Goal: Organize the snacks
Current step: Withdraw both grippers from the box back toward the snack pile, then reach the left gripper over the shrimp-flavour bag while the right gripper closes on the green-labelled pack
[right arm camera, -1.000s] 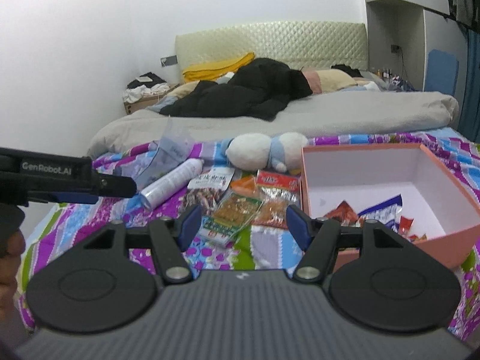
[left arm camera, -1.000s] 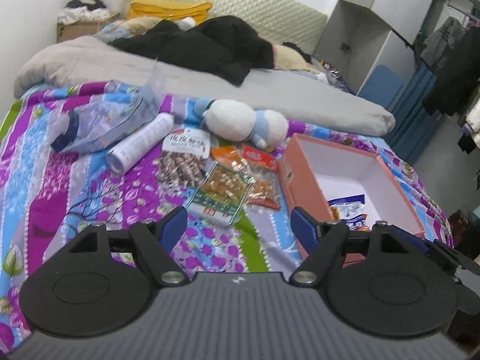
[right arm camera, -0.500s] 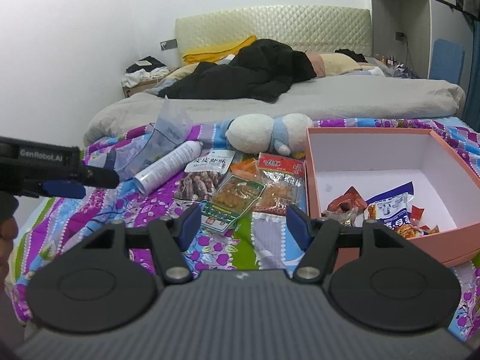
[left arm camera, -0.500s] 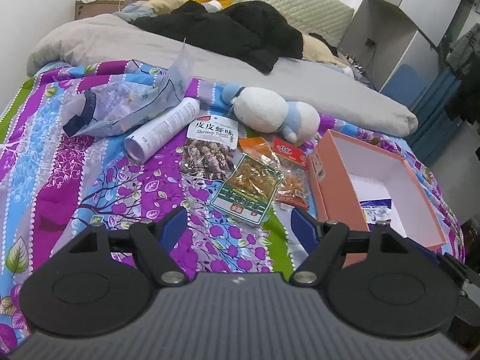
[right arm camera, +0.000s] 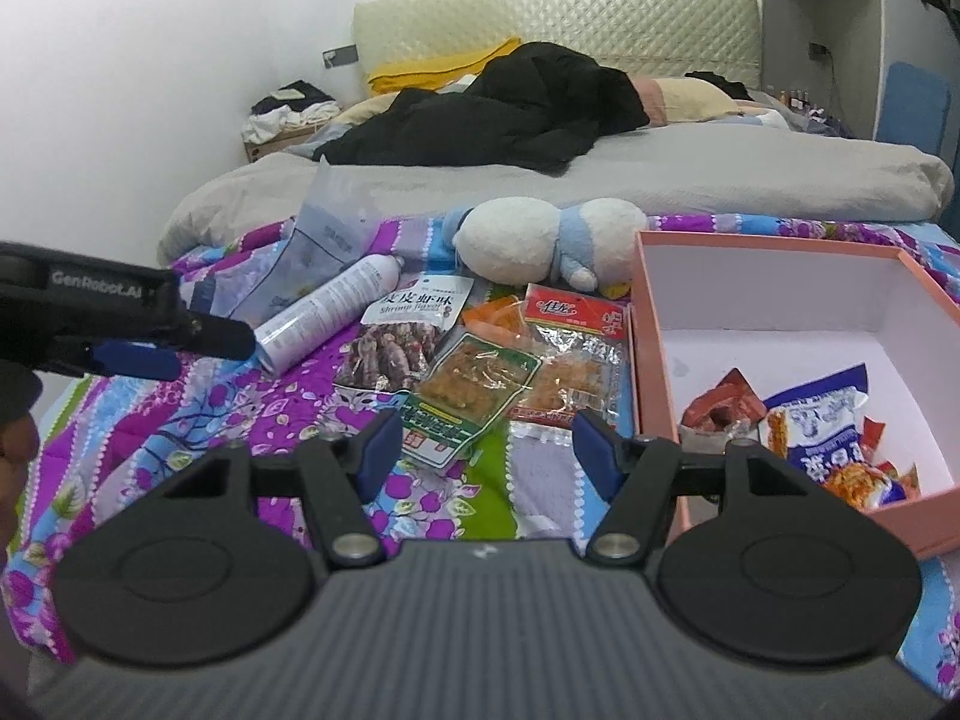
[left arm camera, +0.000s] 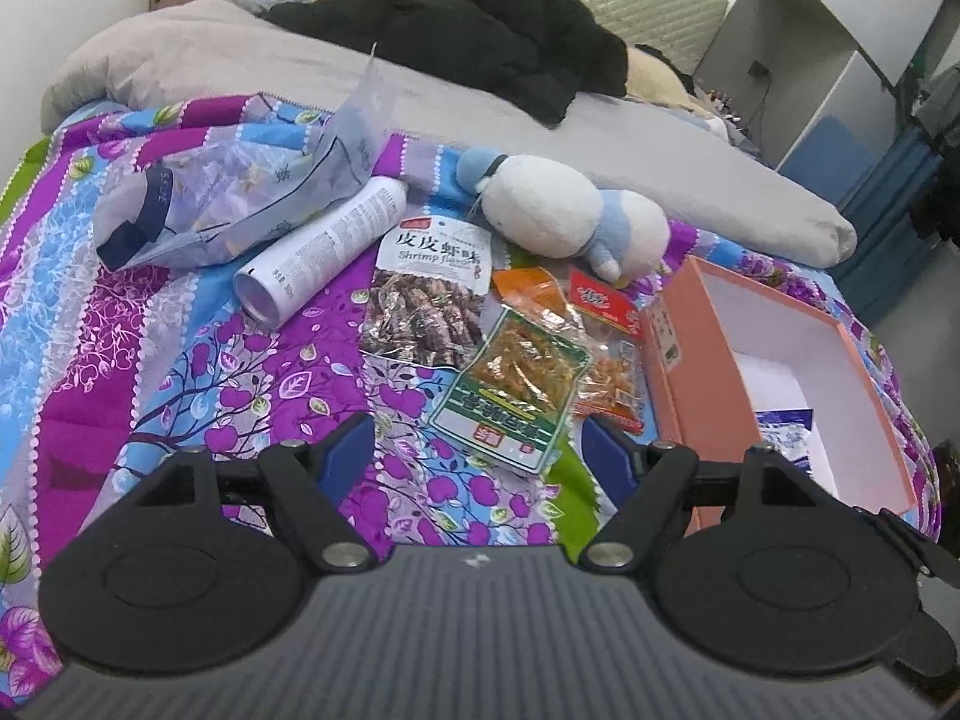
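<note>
Several snack packs lie on the patterned bedspread: a shrimp-flavour pack, a green-labelled pack, a red-topped pack and an orange pack. A pink box stands to their right and holds a blue-white pack and red wrappers. My left gripper is open and empty just short of the green pack. My right gripper is open and empty near the same pack. The left gripper also shows in the right wrist view.
A white spray can, a clear plastic bag and a white-blue plush toy lie behind the snacks. A grey duvet and black clothes cover the far bed.
Both grippers have moved forward and down toward the snack packs. The packs now look larger and closer. Both stay open and empty.
</note>
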{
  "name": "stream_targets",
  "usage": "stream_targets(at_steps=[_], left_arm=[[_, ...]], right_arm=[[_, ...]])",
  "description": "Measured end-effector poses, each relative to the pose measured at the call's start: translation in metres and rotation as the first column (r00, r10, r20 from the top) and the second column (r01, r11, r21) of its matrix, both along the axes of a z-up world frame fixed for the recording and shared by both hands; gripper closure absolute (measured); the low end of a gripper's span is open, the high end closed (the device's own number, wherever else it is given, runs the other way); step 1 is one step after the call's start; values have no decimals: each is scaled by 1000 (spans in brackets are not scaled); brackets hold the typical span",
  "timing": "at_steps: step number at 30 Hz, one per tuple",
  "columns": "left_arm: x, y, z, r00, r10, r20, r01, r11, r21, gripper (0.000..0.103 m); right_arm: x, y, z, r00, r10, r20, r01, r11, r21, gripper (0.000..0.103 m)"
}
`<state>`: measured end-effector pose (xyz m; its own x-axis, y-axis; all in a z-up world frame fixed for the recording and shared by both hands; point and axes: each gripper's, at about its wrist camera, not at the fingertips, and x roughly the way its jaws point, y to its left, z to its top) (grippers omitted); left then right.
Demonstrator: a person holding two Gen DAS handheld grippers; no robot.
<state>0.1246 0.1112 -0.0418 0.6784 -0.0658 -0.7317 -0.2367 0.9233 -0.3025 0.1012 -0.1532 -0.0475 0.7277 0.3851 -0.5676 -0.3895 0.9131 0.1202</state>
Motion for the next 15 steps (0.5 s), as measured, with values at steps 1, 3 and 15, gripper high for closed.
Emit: stream_targets(at_steps=[1, 3, 15], left_arm=[[4, 2, -3, 1000, 3, -6, -3, 1000, -3, 23], [12, 7, -11, 1000, 10, -19, -10, 1000, -12, 23], [72, 36, -60, 996, 27, -83, -32, 998, -56, 23]], right_arm=[[3, 3, -2, 1000, 5, -2, -5, 1000, -5, 38], [9, 8, -5, 1000, 16, -5, -16, 1000, -12, 38], [49, 44, -48, 993, 87, -80, -94, 992, -87, 38]])
